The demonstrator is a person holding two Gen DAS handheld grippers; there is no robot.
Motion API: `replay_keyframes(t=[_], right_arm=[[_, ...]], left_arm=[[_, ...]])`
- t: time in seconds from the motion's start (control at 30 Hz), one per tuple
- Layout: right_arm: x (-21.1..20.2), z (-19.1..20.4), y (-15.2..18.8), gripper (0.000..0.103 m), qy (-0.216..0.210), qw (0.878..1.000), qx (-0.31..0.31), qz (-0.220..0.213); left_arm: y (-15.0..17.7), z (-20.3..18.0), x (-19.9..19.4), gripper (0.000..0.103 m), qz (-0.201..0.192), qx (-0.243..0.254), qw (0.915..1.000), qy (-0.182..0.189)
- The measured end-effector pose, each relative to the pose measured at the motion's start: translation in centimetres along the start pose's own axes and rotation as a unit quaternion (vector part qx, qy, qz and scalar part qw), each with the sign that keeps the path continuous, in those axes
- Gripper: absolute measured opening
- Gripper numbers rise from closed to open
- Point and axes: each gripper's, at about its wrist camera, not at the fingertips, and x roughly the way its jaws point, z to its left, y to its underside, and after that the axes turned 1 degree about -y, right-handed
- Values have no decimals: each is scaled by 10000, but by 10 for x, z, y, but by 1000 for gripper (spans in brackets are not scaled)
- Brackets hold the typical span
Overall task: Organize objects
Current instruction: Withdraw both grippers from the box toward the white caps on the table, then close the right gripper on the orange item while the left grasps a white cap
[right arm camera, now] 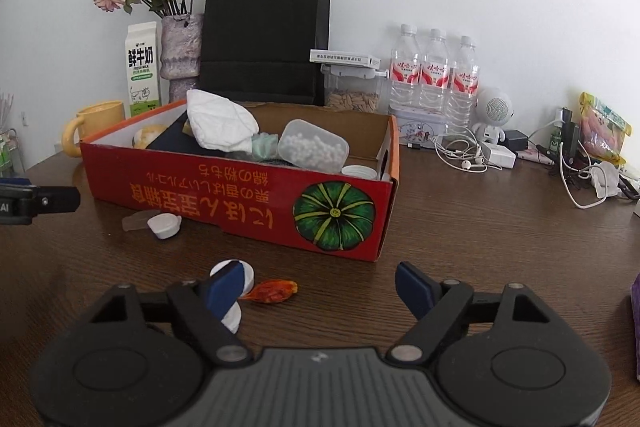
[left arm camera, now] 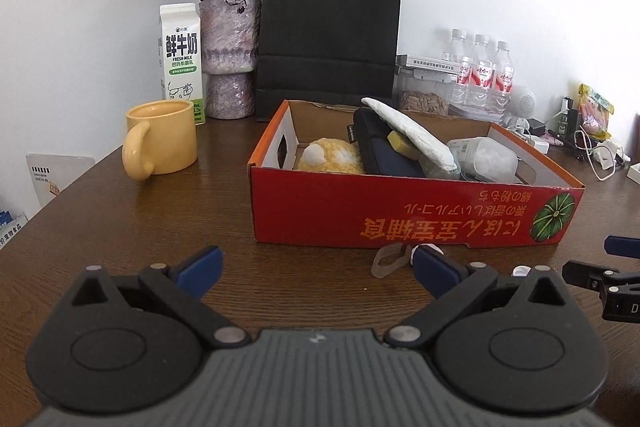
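The red cardboard box (right arm camera: pixel 224 195) on the wooden table (right arm camera: pixel 480 247) holds a yellow plush toy (left arm camera: pixel 332 157), a dark pouch (left arm camera: pixel 380 143), a white quilted cloth (right arm camera: pixel 220 125) and a clear tub of white beads (right arm camera: pixel 314 147). Before the box lie a small white cup (right arm camera: pixel 164 225), white caps (right arm camera: pixel 240 277) and an orange wrapper (right arm camera: pixel 274 291). The left gripper (left arm camera: pixel 316 265) gapes wide, empty. The right gripper (right arm camera: pixel 320 287) stands open, gripping nothing, one finger over the caps.

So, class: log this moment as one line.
left gripper: open, empty | right gripper: open, empty | red box: part-filled | orange wrapper: on table
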Motion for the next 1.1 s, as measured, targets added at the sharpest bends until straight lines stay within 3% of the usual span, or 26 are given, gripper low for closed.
replay_keyframes(t=[0.03,0.1,0.47,0.6,0.7,1.03,1.07,1.1], right_arm=[[2,0,0,68,-51,10000,2,74],[5,0,0,63,-178,9997,-4,156],[17,10,-5,63,-413,9980,-378,299],[22,4,-7,62,-557,9976,-231,335],[27,-6,-7,44,-611,9971,63,451],[29,3,-5,42,-664,9959,-186,585],[29,3,-6,39,-668,9959,-189,581],[29,3,-6,25,-697,9958,-190,570]], left_arm=[[0,1,0,103,8,-20,10000,-1],[0,2,0,103,26,-58,10000,-5],[2,3,0,103,80,-62,9999,88],[2,3,0,103,91,-84,9998,125],[2,4,0,103,93,-91,9998,129],[2,3,1,103,113,-98,9998,165],[2,3,1,103,124,-100,9997,169],[2,3,1,103,137,-100,9997,171]])
